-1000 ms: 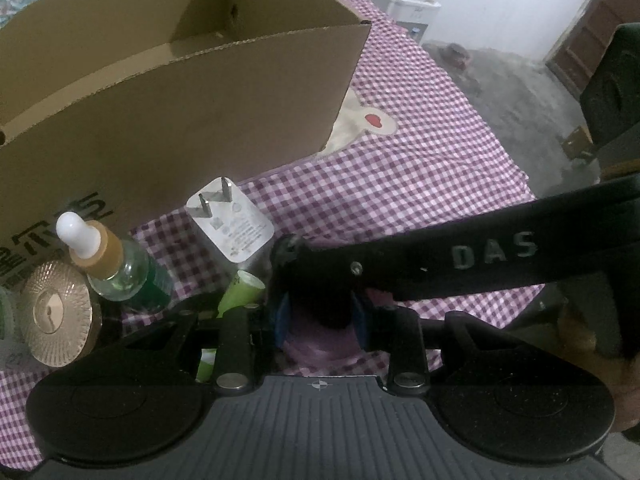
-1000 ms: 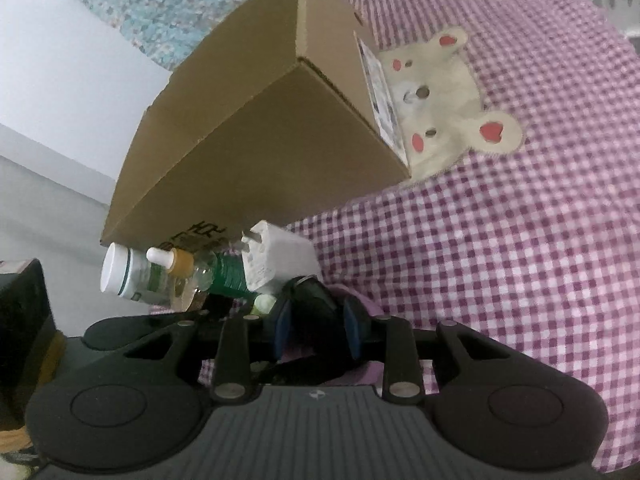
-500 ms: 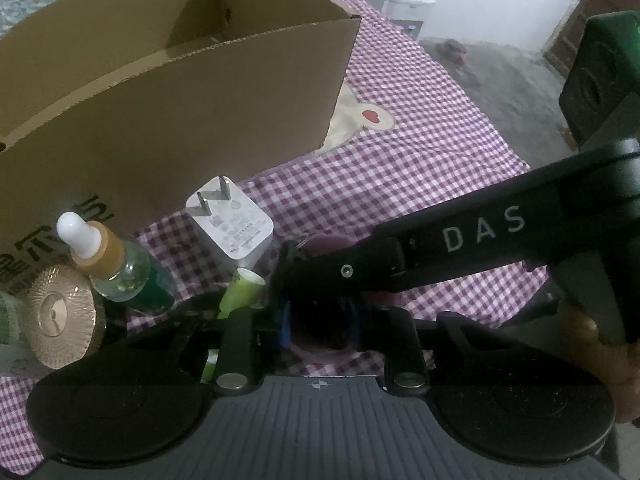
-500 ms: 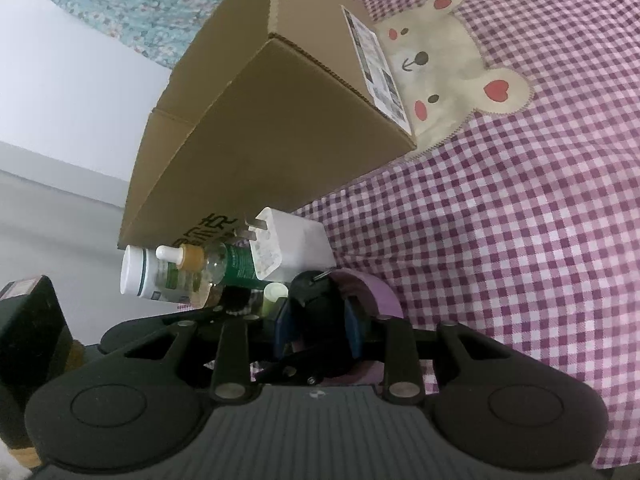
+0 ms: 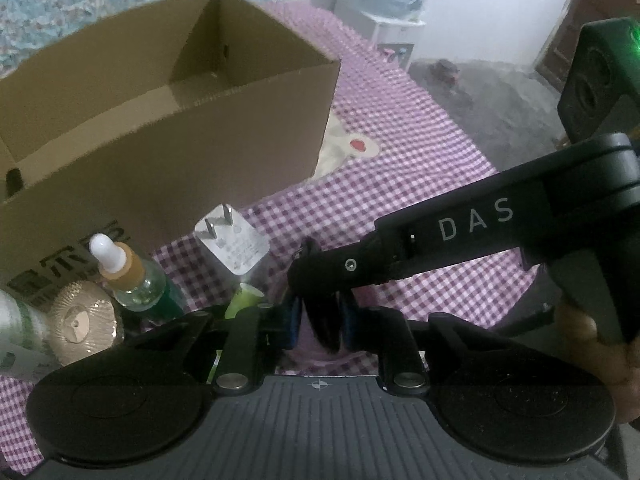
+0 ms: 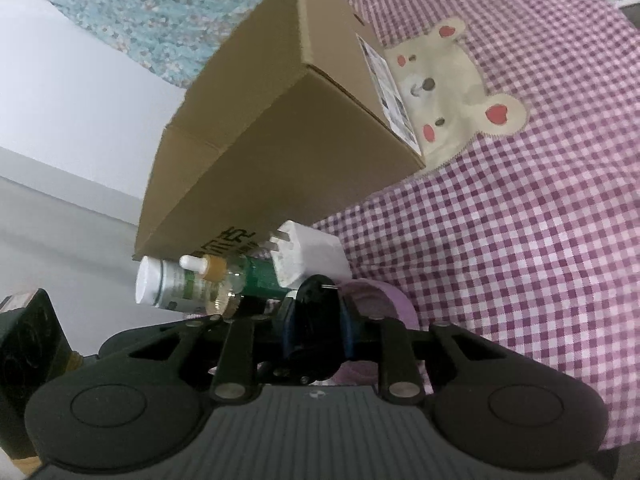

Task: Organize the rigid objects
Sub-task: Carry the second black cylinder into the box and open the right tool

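Observation:
A black object (image 5: 323, 330) (image 6: 316, 320) sits between the blue pads of both grippers; what it is I cannot tell. My left gripper (image 5: 320, 320) is shut tight on it, just above the checked cloth (image 5: 400, 180). My right gripper (image 6: 318, 320) reaches in from the right in the left wrist view (image 5: 306, 268). Its jaws are closing and its pads touch the same black object. A purple rounded piece (image 6: 380, 300) lies right beside and under the pads. An open cardboard box (image 5: 180, 140) (image 6: 280, 140) stands behind.
In front of the box lie a white plug charger (image 5: 236, 248) (image 6: 308, 256), a dropper bottle (image 5: 132, 276) (image 6: 224, 276), a gold round compact (image 5: 76, 320), a white bottle (image 6: 160, 284) and a green-capped tube (image 5: 244, 300). The cloth's edge drops to the floor at right.
The left gripper has risen, so more of the box opening shows, and its pads have narrowed onto the black object. The right gripper's pads have also drawn closer together.

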`<state>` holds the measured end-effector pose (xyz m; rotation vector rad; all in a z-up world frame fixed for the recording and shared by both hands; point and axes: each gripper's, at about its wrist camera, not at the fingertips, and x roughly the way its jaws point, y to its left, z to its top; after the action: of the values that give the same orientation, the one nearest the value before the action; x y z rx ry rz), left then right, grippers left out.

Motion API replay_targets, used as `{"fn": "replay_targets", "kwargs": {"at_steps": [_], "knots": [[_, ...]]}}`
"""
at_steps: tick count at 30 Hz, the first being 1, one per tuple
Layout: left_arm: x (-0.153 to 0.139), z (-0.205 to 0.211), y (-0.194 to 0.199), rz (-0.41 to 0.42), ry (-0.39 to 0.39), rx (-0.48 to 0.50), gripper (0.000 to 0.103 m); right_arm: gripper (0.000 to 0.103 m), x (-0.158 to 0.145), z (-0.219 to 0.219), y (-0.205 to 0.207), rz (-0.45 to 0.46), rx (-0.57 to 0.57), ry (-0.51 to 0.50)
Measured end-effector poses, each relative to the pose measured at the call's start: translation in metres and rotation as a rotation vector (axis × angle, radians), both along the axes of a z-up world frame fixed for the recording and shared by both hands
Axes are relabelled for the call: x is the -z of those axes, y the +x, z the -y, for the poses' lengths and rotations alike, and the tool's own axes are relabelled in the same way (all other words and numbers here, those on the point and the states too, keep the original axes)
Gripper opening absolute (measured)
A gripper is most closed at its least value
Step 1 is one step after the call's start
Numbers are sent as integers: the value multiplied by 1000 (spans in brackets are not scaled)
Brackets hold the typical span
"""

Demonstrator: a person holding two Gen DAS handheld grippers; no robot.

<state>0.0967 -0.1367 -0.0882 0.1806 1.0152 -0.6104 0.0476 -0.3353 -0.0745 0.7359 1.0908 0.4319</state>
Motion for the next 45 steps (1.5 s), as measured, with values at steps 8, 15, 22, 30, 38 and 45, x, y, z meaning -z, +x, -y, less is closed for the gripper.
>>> {"fn": "replay_targets", "kwargs": {"at_steps": [8,15,22,30,38,45], "knots": [[-52,-15,-16,112,-45,-21,18,25,-56,-8,-14,111,13,-36],[-108,-47,-3,224,-56,-128,18,25,-121,-40,10,277,-55,-55],[-125,-90,55,186,-18,-292,18,25,-145,-96,93,310,-189,-9],[-76,-129,122,-100,4,-407,18,25,-79,-144,183,-1,-266,61],[-53,-137,138,-147,104,-421,18,24,-30,-163,216,-206,-250,85],[-65,-143,136,-97,104,-445,19,24,-21,-167,220,-242,-226,145]]}}
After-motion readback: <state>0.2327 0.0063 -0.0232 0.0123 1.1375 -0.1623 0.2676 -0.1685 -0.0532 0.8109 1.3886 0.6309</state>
